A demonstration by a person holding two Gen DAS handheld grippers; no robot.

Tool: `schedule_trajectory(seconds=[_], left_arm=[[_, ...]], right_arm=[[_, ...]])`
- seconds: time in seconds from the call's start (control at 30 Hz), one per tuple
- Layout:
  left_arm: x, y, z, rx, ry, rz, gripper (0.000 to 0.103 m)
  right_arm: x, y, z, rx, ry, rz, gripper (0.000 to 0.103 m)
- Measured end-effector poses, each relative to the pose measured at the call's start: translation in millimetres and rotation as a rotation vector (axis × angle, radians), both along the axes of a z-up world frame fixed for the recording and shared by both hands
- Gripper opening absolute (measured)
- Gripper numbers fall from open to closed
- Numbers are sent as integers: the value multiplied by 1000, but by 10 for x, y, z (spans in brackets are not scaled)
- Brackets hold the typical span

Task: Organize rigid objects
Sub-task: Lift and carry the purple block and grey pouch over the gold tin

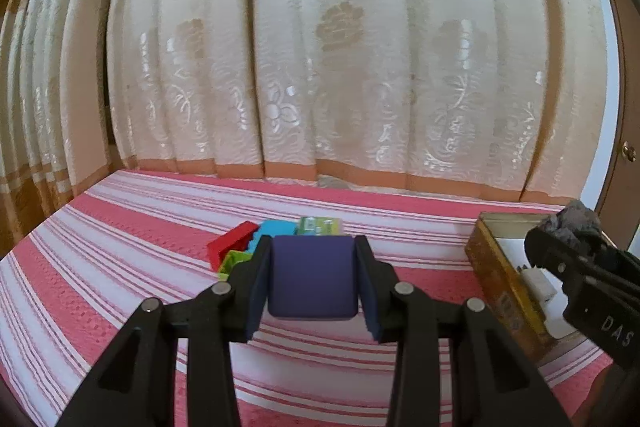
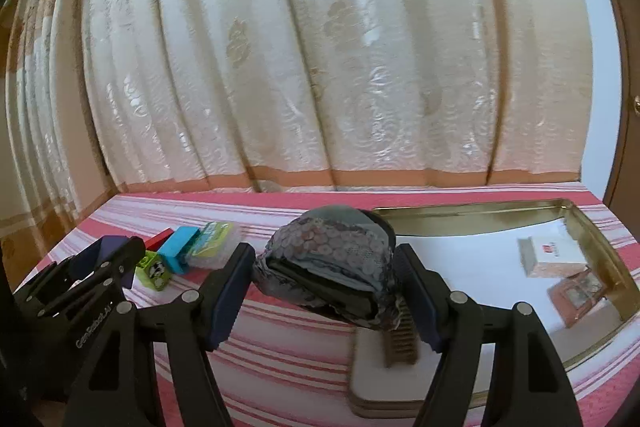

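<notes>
My left gripper (image 1: pixel 312 247) is shut on a dark purple block (image 1: pixel 312 279) and holds it above the striped bedcover (image 1: pixel 120 247). Behind it lie a red block (image 1: pixel 232 241), a blue block (image 1: pixel 276 229), a small green block (image 1: pixel 236 261) and a clear box with a green label (image 1: pixel 320 226). My right gripper (image 2: pixel 324 255) is shut on a folded pouch of patterned blue-grey cloth (image 2: pixel 332 259), held in the air left of an open gold tin (image 2: pixel 480 211). The left gripper (image 2: pixel 116 251) shows at the right wrist view's left edge.
Inside the tin lie a white carton (image 2: pixel 548 255) and a brown item (image 2: pixel 580 291). A wooden comb (image 2: pixel 402 339) rests on a pale flat board (image 2: pixel 372 379) under the pouch. A cream curtain (image 1: pixel 320 67) hangs behind the bed; a brown door (image 1: pixel 624 147) stands at the right.
</notes>
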State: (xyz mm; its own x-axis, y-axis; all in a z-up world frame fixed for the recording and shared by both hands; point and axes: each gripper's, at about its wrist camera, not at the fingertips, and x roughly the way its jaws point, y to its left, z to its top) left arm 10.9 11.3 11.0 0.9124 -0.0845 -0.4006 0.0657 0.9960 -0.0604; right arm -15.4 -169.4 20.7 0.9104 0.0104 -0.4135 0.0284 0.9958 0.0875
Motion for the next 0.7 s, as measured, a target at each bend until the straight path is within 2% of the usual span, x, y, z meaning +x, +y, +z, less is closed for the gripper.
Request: schedule_trajectory(seconds=[0.7], left_arm=[[-153,-793,174,53,-47,-103,38]], right_arm=[[-198,-930,70,25,-33,-163,73]])
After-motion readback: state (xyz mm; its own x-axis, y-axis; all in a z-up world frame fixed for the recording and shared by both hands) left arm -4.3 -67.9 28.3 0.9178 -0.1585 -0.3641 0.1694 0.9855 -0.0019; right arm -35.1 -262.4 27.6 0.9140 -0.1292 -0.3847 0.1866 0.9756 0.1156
